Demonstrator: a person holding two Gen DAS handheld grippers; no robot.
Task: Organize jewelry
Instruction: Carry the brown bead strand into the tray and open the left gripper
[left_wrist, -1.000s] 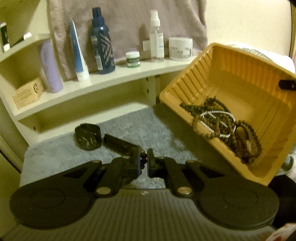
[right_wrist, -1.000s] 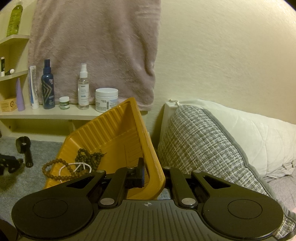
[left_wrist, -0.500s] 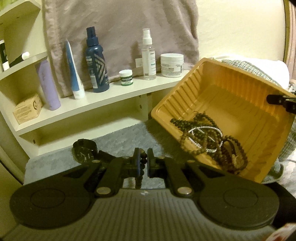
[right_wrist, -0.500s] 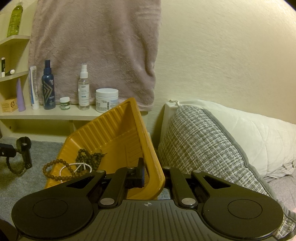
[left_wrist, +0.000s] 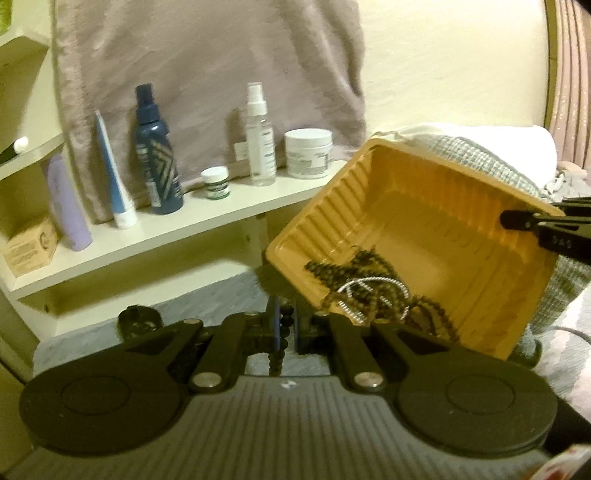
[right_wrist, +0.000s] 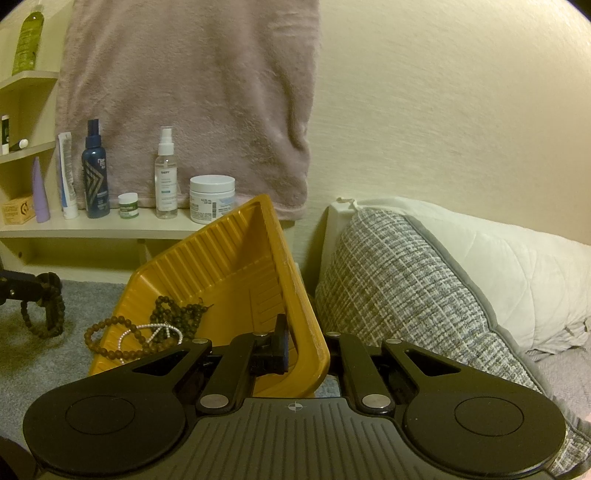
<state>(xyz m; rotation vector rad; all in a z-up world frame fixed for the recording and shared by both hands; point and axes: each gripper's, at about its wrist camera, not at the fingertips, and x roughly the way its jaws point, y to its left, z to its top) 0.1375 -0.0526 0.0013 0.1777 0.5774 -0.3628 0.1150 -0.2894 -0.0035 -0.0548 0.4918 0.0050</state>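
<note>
Both grippers grip: right gripper (right_wrist: 306, 350) tray (right_wrist: 229, 266) rim, left gripper (left_wrist: 284, 325) beaded bracelet (left_wrist: 279, 350).

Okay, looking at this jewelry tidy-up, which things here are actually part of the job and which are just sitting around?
Part of the job:
- yellow tray, tilted, gripped by the right gripper
- beaded bracelets in the tray
- dark bead bracelet pinched in the left gripper

Just lying about:
- blue spray bottle
- white jar
- towel
- checked pillow

Domestic interior, consistent with a bedroom. Indicators: a quilted white pillow (right_wrist: 491, 273) and a woven grey cushion (right_wrist: 399, 280) against a cream wall; a plush towel (right_wrist: 184, 92) hanging above a shelf (right_wrist: 92, 225) stocked with toiletries, including a spray bottle (right_wrist: 165, 173) and cream jar (right_wrist: 211, 198); grey carpet (right_wrist: 40, 354).
</note>
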